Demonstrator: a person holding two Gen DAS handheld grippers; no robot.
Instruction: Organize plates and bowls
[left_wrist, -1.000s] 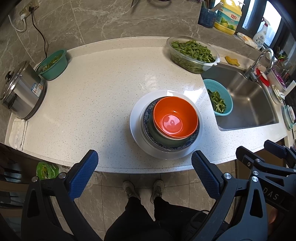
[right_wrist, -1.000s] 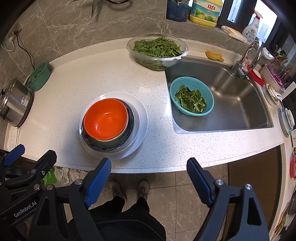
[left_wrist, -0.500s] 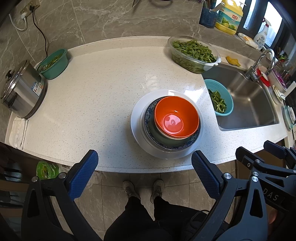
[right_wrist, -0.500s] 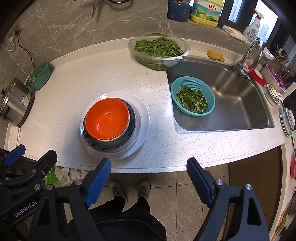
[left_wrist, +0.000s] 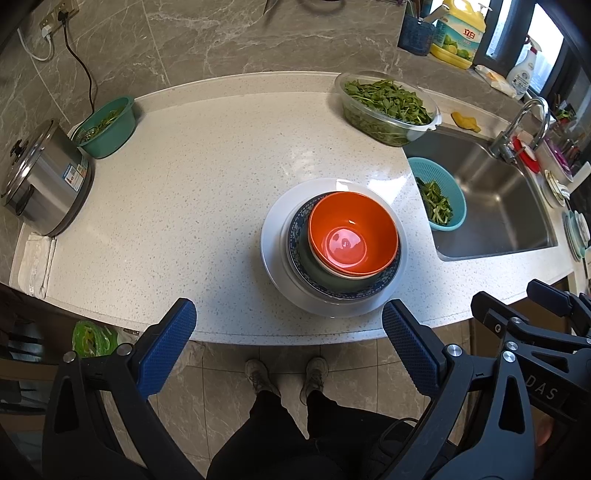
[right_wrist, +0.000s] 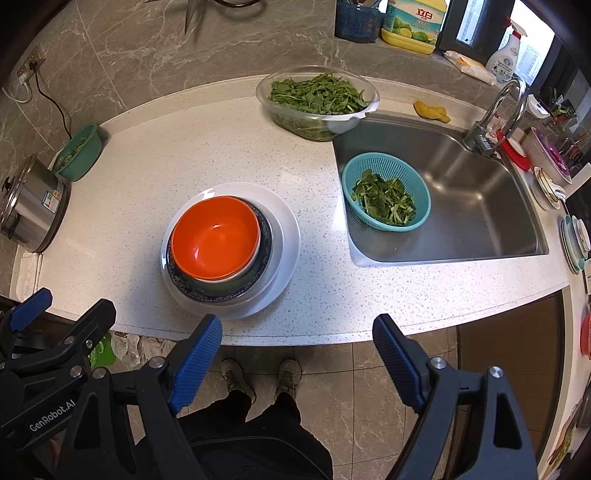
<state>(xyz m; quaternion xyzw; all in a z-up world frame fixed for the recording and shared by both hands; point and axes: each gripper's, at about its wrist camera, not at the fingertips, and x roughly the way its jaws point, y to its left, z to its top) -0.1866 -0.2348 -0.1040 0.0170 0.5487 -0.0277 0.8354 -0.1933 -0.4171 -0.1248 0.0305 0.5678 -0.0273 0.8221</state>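
An orange bowl (left_wrist: 352, 236) (right_wrist: 216, 236) tops a stack near the counter's front edge. Beneath it sit a white bowl and a green bowl (left_wrist: 314, 264), then a blue patterned plate (left_wrist: 295, 221) (right_wrist: 264, 225), then a large white plate (left_wrist: 275, 236) (right_wrist: 286, 236). My left gripper (left_wrist: 288, 321) is open and empty, held high over the counter's front edge, just left of the stack. My right gripper (right_wrist: 297, 334) is open and empty, above the front edge, right of the stack.
A steel cooker (left_wrist: 40, 181) and a green basin (left_wrist: 109, 125) stand at the far left. A clear bowl of greens (left_wrist: 388, 107) sits at the back. A teal colander (right_wrist: 386, 192) rests in the sink (right_wrist: 480, 206). Floor and the person's feet lie below.
Both views have shifted only slightly; the stack sits a touch further right in each view. Both grippers remain open and nothing on the counter has moved.
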